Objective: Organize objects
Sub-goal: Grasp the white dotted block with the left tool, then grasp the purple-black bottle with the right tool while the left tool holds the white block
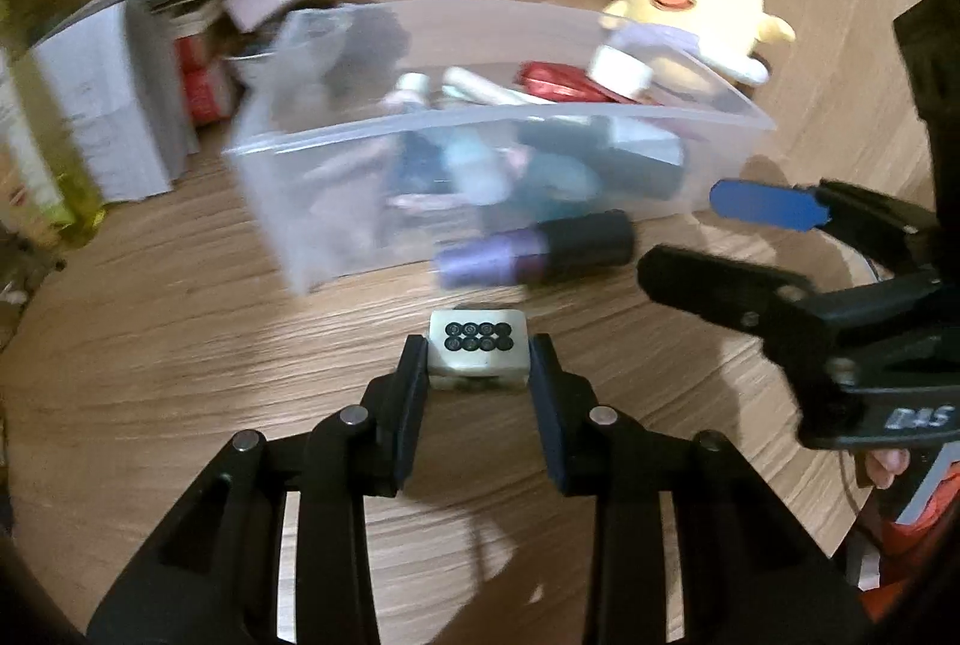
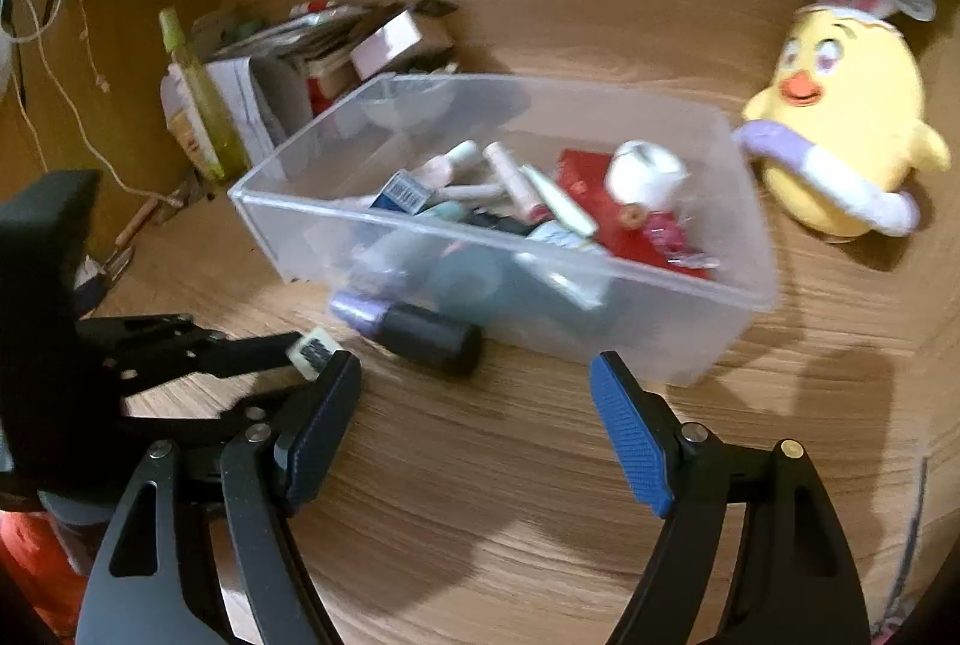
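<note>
While the right claw gapes, the left claw pinches the cube.

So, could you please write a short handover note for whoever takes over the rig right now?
Left gripper: shut on a white fidget cube, held just short of the bin.
Right gripper: open, empty, near the bin's front wall.
Clear plastic bin: already holds small cosmetics, tubes and a red packet.
Purple-and-black bottle: lies on the table against the bin's front wall.
Yellow chick plush: stands outside the bin.
Left: drop the cube in, then likely the bottle.
</note>
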`<state>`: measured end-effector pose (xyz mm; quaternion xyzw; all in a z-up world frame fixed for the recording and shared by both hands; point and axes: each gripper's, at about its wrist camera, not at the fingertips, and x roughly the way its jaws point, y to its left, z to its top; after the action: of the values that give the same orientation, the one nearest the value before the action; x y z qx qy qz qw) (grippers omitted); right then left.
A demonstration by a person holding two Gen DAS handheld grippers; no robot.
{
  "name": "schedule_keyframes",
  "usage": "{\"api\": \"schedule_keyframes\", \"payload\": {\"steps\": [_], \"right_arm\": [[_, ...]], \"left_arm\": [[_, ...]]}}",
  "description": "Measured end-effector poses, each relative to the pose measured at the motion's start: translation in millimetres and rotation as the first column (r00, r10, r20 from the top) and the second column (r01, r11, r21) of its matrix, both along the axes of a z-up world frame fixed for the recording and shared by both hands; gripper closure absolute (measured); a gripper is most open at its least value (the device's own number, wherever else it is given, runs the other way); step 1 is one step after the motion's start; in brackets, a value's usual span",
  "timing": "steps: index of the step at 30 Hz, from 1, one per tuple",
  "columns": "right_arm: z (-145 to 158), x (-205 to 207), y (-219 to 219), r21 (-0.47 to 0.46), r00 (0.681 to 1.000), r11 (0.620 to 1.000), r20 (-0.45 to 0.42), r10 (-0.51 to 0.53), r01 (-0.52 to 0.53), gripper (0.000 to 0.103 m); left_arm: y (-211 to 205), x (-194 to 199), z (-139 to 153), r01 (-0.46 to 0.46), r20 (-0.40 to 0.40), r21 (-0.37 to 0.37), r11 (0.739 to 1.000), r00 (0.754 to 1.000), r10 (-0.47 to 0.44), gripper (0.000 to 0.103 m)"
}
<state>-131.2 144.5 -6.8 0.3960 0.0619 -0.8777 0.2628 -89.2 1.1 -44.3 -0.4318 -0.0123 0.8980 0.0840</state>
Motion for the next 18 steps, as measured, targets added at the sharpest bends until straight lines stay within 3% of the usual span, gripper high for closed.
{"api": "schedule_keyframes", "payload": {"steps": [9,14,18], "right_arm": [[-18.3,-11.6,-45.5,0.074,0.999,0.996,0.018,0.04,-0.042,0.027],[-20.1,-0.3,-49.9,0.036,0.987,0.989,0.079,0.139,-0.143,0.027],[-12.6,7.7,-47.7,0.057,0.99,0.989,0.04,0.136,-0.138,0.027]], "left_arm": [[-34.4,10.5,4.4,-0.056,-0.029,0.017,0.998,0.998,0.057,0.07],[-37.7,13.3,3.4,-0.04,-0.025,0.016,0.999,0.999,0.04,0.07],[-40.2,13.3,-0.5,-0.029,-0.004,0.021,0.999,1.0,0.029,0.07]]}}
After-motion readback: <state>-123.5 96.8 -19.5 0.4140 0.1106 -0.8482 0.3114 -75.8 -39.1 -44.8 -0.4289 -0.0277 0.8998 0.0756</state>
